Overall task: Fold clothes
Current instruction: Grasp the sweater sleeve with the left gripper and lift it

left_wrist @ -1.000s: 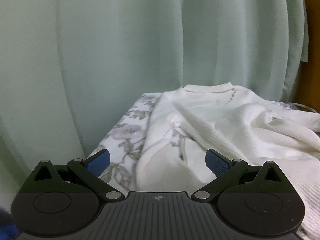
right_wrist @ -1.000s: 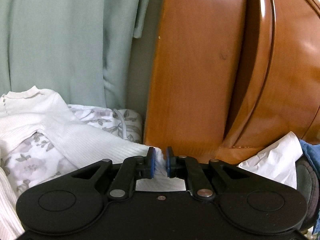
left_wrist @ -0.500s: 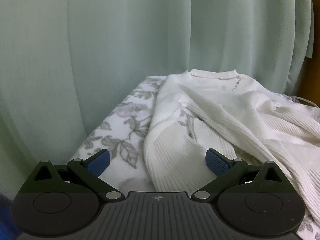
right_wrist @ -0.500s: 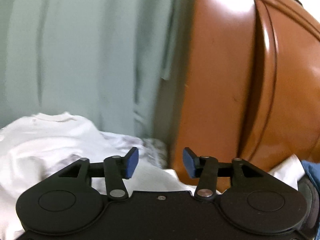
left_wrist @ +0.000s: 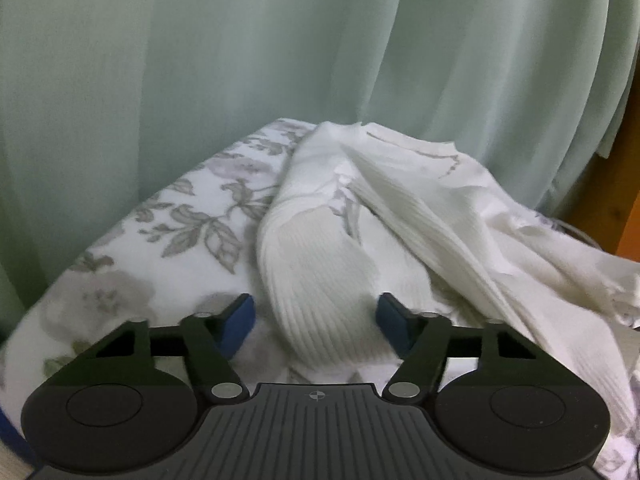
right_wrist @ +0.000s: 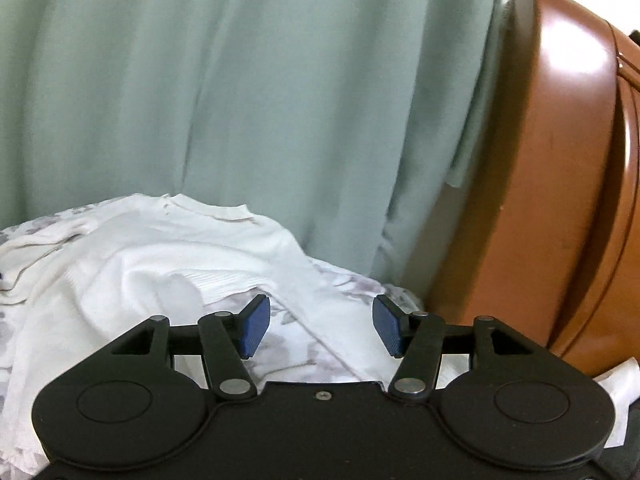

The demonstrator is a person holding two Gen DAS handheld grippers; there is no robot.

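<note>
White ribbed sweater (left_wrist: 320, 272) lies rumpled on the floral bedspread (left_wrist: 168, 240). It looks soft, light and stretchy, so I'd pinch the sleeve cuff nearest my left gripper (left_wrist: 316, 322). Left and right gripper (right_wrist: 320, 326) both spread apart, holding nothing.

sweater (left_wrist: 320, 280): ribbed knit cloth; headboard (right_wrist: 560, 160): glossy wood

We saw the white sweater (left_wrist: 420, 216) cut off at the right edge, its hem hidden behind the left gripper (left_wrist: 316, 320).
</note>
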